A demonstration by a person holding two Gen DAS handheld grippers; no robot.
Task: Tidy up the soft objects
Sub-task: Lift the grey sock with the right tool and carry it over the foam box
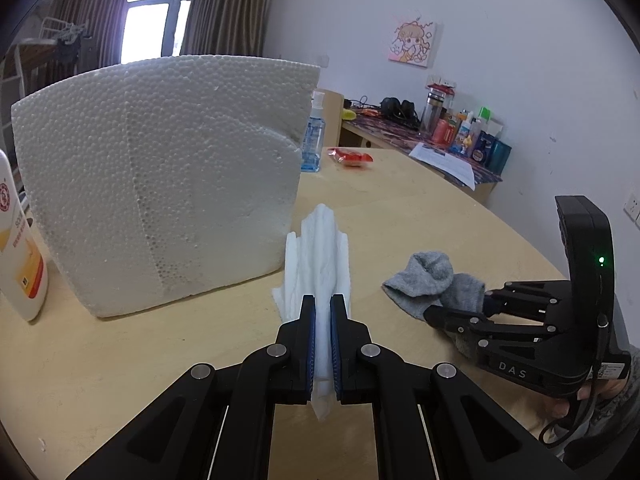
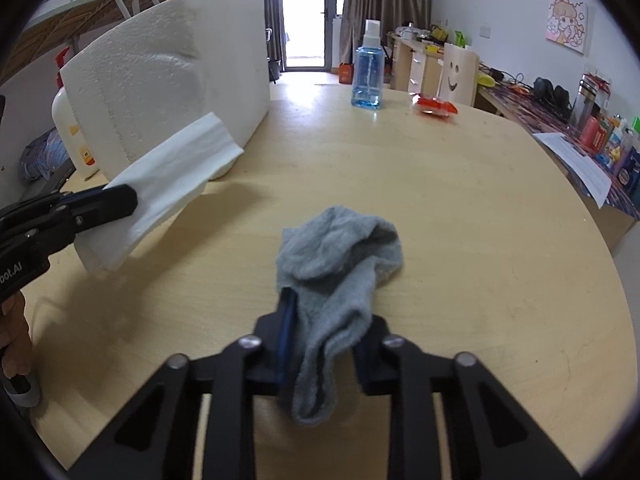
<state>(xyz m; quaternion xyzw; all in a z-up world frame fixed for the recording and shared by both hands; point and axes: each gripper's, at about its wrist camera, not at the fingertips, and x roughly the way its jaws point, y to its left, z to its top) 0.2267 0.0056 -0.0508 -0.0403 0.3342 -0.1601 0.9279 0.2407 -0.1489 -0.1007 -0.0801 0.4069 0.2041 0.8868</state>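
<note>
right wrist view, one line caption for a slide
Right gripper closed on a grey sock on the wooden table; left gripper holds a white tissue.

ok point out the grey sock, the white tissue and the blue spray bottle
grey sock (image 2: 340,256), right wrist view, on its bunched upper part
white tissue (image 1: 320,248), left wrist view, on its middle fold
blue spray bottle (image 2: 367,76), right wrist view, on its blue body

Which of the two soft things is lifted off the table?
The white tissue, held up by the left gripper; the grey sock lies on the table.

Left claw (image 1: 323,312) clamped tight; right claw (image 2: 326,344) pinched nearly closed.
</note>
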